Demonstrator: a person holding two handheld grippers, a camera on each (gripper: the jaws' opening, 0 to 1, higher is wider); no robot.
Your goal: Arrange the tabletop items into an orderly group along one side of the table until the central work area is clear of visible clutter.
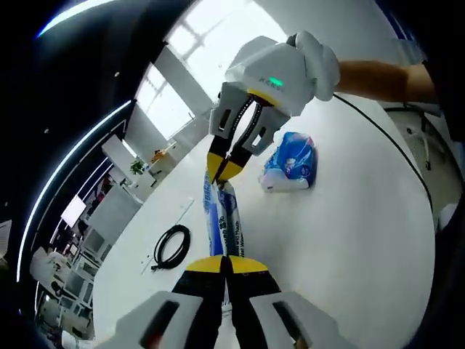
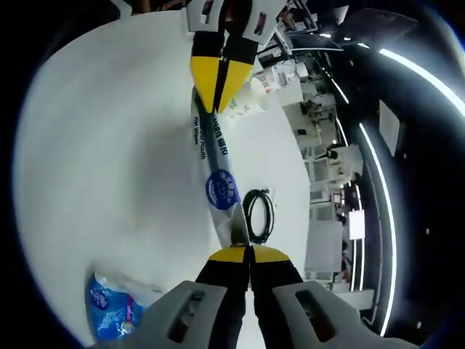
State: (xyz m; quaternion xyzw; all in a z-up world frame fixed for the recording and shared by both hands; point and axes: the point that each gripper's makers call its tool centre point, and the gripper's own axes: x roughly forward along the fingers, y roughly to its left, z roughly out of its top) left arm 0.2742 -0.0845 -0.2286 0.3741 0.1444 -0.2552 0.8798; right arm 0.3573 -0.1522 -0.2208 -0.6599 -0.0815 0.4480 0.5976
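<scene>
A long, narrow blue-and-white printed packet (image 1: 222, 218) is stretched over the white table (image 1: 349, 240) between both grippers. My left gripper (image 1: 227, 265) is shut on its near end. The right gripper (image 1: 224, 169), held by a white-gloved hand (image 1: 316, 62), is shut on the far end. In the right gripper view, my right gripper (image 2: 248, 254) pinches one end of the packet (image 2: 218, 185), which bears a round blue label. The left gripper (image 2: 221, 81) clamps the other end at the top.
A blue-and-white soft tissue pack (image 1: 290, 161) (image 2: 112, 309) lies on the table beside the right gripper. A coiled black cable (image 1: 172, 247) (image 2: 259, 214) lies near the packet. A white printed container (image 2: 254, 93) stands by the left gripper. Office furniture (image 1: 109, 196) lies beyond the table edge.
</scene>
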